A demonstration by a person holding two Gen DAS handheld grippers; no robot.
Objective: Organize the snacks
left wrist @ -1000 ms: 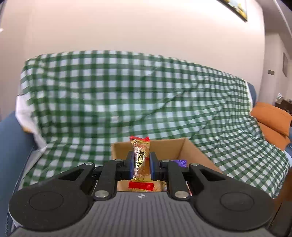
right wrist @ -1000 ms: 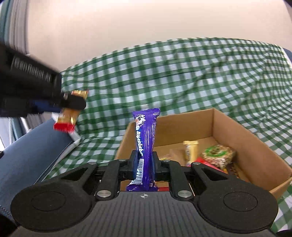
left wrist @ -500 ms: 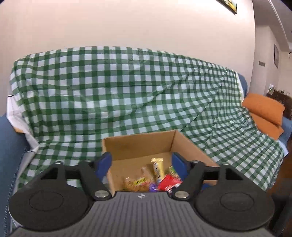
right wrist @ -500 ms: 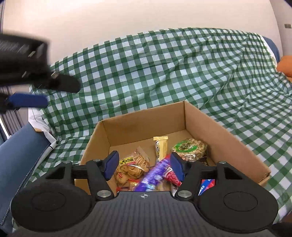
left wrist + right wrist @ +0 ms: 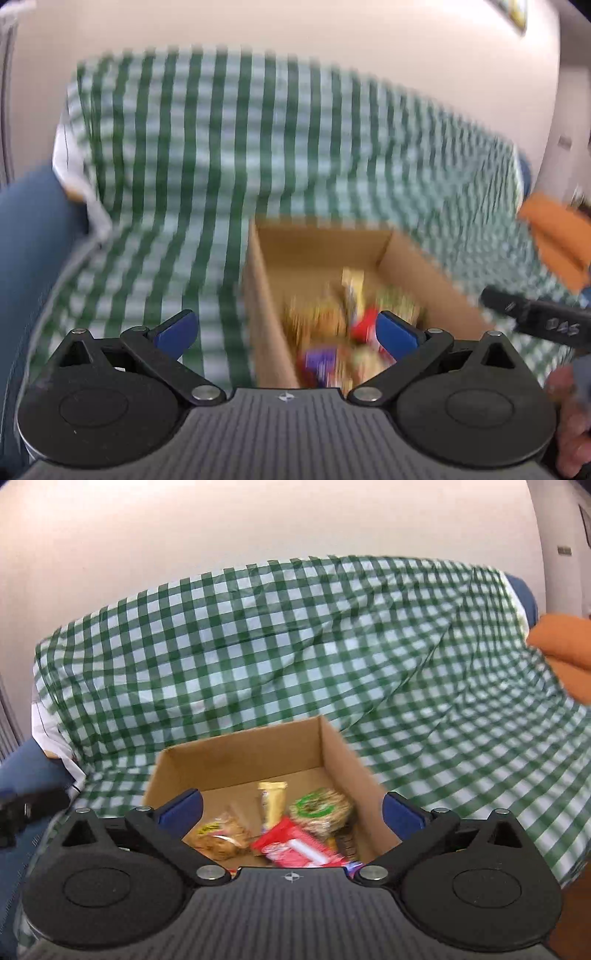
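Note:
An open cardboard box (image 5: 243, 753) sits on the checked cloth and holds several snacks. Among them are a cookie packet (image 5: 218, 834), a red packet (image 5: 295, 845), a gold bar (image 5: 271, 801) and a green-labelled round cake (image 5: 319, 808). My right gripper (image 5: 291, 810) hovers over the box's near edge, its jaws opening with nothing between them. The left wrist view is blurred. My left gripper (image 5: 286, 328) hangs above the left wall of the box (image 5: 321, 240), its jaws opening too and empty. A purple bar (image 5: 319, 360) lies among the blurred snacks.
A green checked cloth (image 5: 295, 646) covers a blue sofa (image 5: 33, 240) against a plain wall. An orange cushion (image 5: 565, 646) lies at the right end. The right gripper's black body (image 5: 535, 321) and a hand (image 5: 569, 406) show at the right edge of the left wrist view.
Both grippers opened. The gold-and-red candy and the purple bar left their jaws, and the purple bar now lies in the box. The left gripper dropped and the box slid right in its view.

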